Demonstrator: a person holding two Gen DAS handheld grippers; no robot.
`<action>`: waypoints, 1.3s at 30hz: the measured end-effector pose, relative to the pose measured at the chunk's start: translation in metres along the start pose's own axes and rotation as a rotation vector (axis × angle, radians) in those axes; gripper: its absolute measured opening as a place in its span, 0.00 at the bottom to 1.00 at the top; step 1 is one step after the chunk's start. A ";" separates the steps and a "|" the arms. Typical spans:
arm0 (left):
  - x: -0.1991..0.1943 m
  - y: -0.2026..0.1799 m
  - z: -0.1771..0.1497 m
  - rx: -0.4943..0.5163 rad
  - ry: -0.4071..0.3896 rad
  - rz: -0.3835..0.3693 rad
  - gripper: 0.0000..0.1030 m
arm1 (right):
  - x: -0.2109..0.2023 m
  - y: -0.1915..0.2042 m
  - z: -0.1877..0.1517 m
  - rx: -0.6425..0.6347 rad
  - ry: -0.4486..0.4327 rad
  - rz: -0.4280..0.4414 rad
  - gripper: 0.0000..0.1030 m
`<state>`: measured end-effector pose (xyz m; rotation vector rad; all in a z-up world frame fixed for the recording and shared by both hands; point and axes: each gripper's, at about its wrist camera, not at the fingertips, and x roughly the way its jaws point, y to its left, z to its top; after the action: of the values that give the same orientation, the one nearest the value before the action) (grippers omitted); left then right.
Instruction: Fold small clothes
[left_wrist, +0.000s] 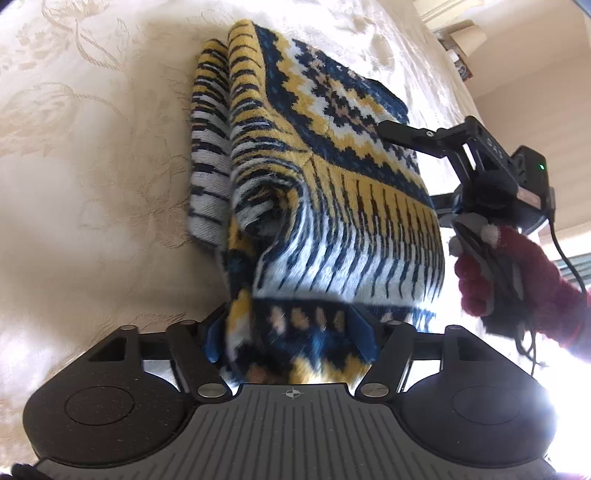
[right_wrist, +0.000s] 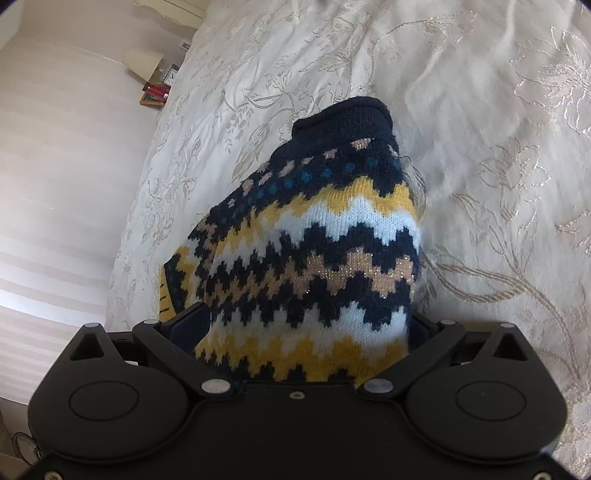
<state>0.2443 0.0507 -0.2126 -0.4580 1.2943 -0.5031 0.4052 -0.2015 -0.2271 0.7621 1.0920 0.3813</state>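
A small knitted sweater in navy, yellow and white lies partly folded on a cream floral bedspread. My left gripper is shut on a bunched edge of it, lifting that part off the bed. In the right wrist view, my right gripper is shut on the zigzag-patterned part of the sweater, whose navy collar points away. The right gripper also shows in the left wrist view, held by a red-gloved hand, its fingers buried in the sweater's right side.
The bedspread spreads all around the sweater. A bedside table with a lamp, a clock and small items stands beside the bed's far edge. A striped wall lies to the left in the right wrist view.
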 end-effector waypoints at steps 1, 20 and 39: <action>0.004 0.000 0.004 -0.016 0.001 -0.012 0.67 | 0.000 0.000 0.000 0.000 0.000 0.000 1.00; -0.002 -0.062 -0.025 0.015 0.061 -0.200 0.26 | -0.098 0.017 -0.051 -0.076 -0.012 -0.138 0.45; -0.029 -0.080 -0.084 -0.094 -0.036 0.185 0.36 | -0.225 -0.040 -0.139 -0.200 -0.043 -0.284 0.68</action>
<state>0.1487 -0.0003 -0.1615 -0.4179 1.3151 -0.2791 0.1799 -0.3191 -0.1429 0.4289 1.0859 0.2276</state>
